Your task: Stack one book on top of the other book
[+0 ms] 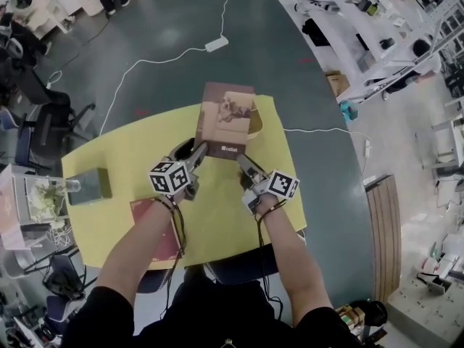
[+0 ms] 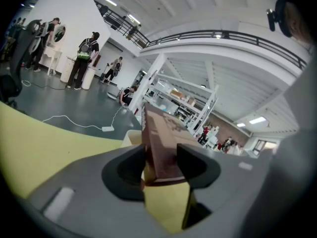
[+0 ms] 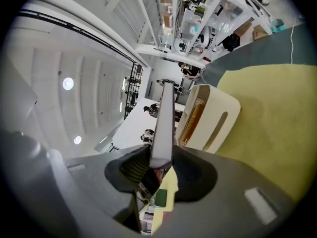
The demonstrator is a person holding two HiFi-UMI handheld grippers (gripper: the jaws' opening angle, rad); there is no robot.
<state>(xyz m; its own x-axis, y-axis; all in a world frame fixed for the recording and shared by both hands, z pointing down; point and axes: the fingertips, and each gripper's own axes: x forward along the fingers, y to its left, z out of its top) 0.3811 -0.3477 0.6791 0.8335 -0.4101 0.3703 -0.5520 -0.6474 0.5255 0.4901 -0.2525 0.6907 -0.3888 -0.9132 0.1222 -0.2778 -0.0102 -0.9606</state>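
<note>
Nearest: red book (image 1: 139, 210) lies flat on the yellow counter (image 1: 217, 216), lower left of the head view, partly under the left forearm. Likely the base of the stack.

Just beyond, left gripper (image 1: 197, 151) and right gripper (image 1: 245, 167) each have their jaws clamped on a near corner of the brown book (image 1: 226, 118). Both gripper views show the pads pressing on it.

The two-corner grip is presumably because a wide, thin book would sag or swing from one corner.

The brown book is mid-frame, cover up. Its far edge sits over a white slotted stand (image 3: 218, 118) that holds another volume; can't tell if they touch.

My guess at the next move: carry it to lower left and set it on the red one.
</note>
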